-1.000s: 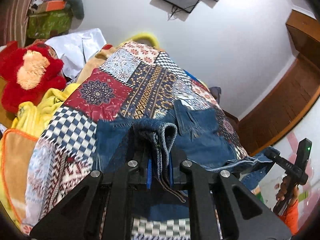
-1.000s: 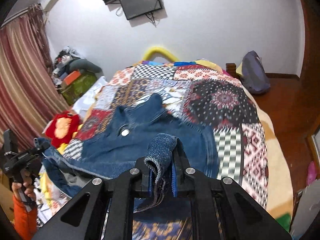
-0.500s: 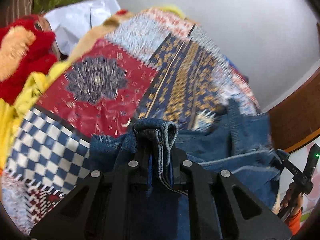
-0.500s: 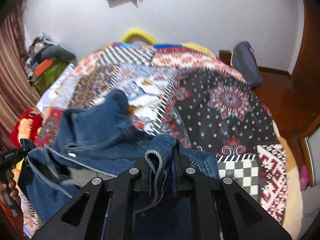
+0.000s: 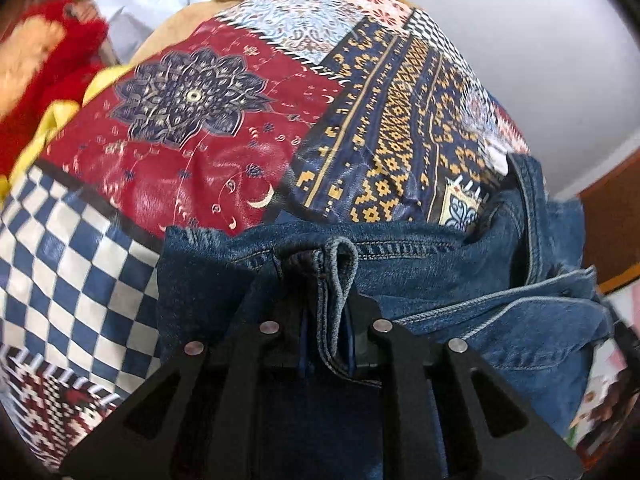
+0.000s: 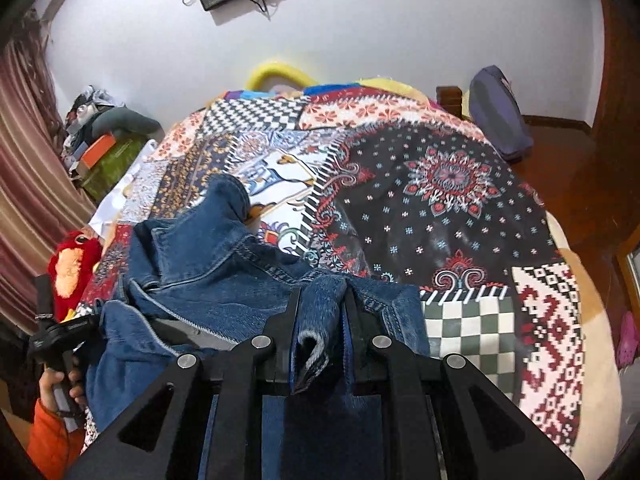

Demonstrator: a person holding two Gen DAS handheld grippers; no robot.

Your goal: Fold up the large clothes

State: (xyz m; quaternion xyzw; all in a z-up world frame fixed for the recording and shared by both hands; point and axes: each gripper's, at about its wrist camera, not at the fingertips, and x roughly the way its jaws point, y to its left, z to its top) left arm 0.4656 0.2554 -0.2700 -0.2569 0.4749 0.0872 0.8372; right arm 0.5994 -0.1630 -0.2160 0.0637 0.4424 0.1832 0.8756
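A blue denim jacket lies bunched on the near part of a patchwork bedspread. My left gripper is shut on a folded hem of the jacket, low over the bedspread. My right gripper is shut on another bunch of the jacket, whose collar and a sleeve rise to the left in the right wrist view. The left gripper and the hand holding it show at the left edge of that view.
The bedspread covers the whole bed. A red and orange plush toy lies at the bed's left side, also in the left wrist view. Boxes and clothes are piled by the curtain. A dark bag stands at the far right.
Both grippers have moved forward and down over the bed, keeping their hold on the denim. The jacket has been drawn nearer and bunched, baring more of the bedspread beyond it.
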